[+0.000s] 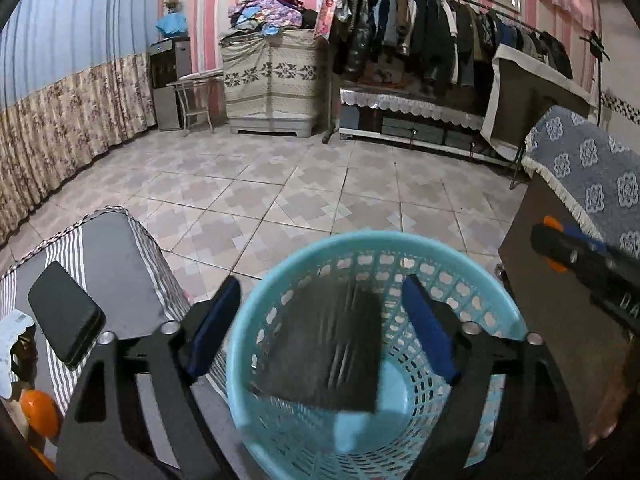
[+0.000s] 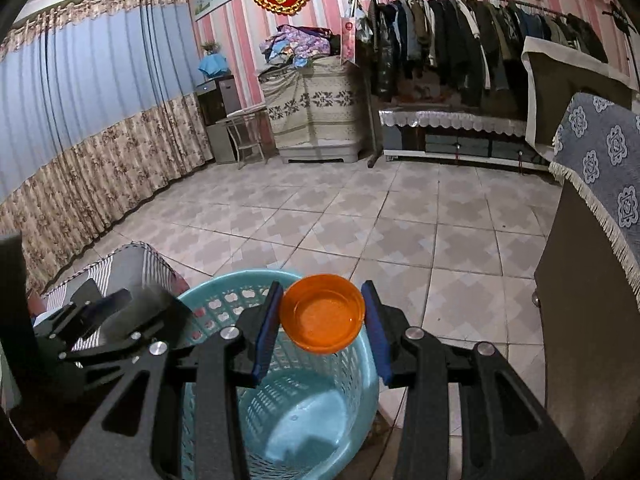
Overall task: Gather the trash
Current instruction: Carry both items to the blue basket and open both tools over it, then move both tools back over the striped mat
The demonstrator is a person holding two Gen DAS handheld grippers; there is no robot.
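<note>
A turquoise mesh basket point(image 1: 476, 304) stands on the floor right under both grippers. My left gripper point(image 1: 320, 280) is open wide above its mouth. A dark grey flat piece point(image 1: 324, 352), blurred, lies tilted inside the basket between the blue pads point(image 1: 214, 324) and touches neither. My right gripper point(image 2: 322, 286) is shut on a small round orange dish point(image 2: 322, 314) and holds it over the basket's far rim point(image 2: 224, 300). From the left wrist, the right gripper point(image 1: 556, 246) shows at the right edge. From the right wrist, the left gripper point(image 2: 100, 320) shows at the lower left.
A grey striped stool point(image 1: 120, 264) stands left of the basket and carries a black case point(image 1: 64, 324). An orange fruit point(image 1: 38, 412) lies near the bottom left. A brown cabinet point(image 1: 560, 340) under a blue cloth stands close on the right. Tiled floor point(image 1: 280, 184) stretches to a clothes rack point(image 1: 440, 32).
</note>
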